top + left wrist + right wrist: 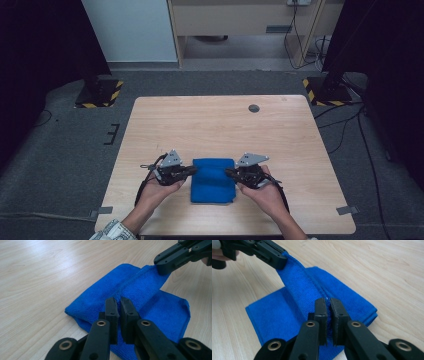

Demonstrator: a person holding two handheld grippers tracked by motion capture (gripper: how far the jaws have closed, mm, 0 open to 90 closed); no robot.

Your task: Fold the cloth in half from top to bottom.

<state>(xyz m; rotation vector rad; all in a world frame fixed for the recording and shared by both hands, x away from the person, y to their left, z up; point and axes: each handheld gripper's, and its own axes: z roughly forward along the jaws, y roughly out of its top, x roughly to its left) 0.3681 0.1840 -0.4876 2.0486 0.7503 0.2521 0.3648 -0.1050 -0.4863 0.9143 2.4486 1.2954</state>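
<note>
Blue cloth [213, 180] of soft terry, nap fine and looped, stitched hem along the edges; folded to a rough rectangle, lying on the near middle of the table, between the two grippers. One hemmed edge lifted off the fold beneath and stretched taut as a raised ridge across the cloth, seen close in the left gripper view [140, 287] and the right gripper view [304, 287]. Lower layers flat on the wood, corners rounded and slightly puffed.

Left gripper [191, 171] at the cloth's left edge: black, flat-sided jaws with brass-coloured pivot pins, drawn nearly together, only a thin slit between the pads, pinched on the lifted hem [119, 305]. Also seen from the other side, clamped on the ridge's far end [277, 262].

Right gripper [229, 173] at the cloth's right edge: same black jaws, likewise closed to a thin slit on the hem [327, 305]; far off in the left gripper view, nipping the opposite end of the ridge [163, 267].

Grey three-cornered plates atop both. Table [220, 120] of pale wood-grain laminate, smooth, faintly glossy, with a round dark grommet [254, 108] near the far edge.
</note>
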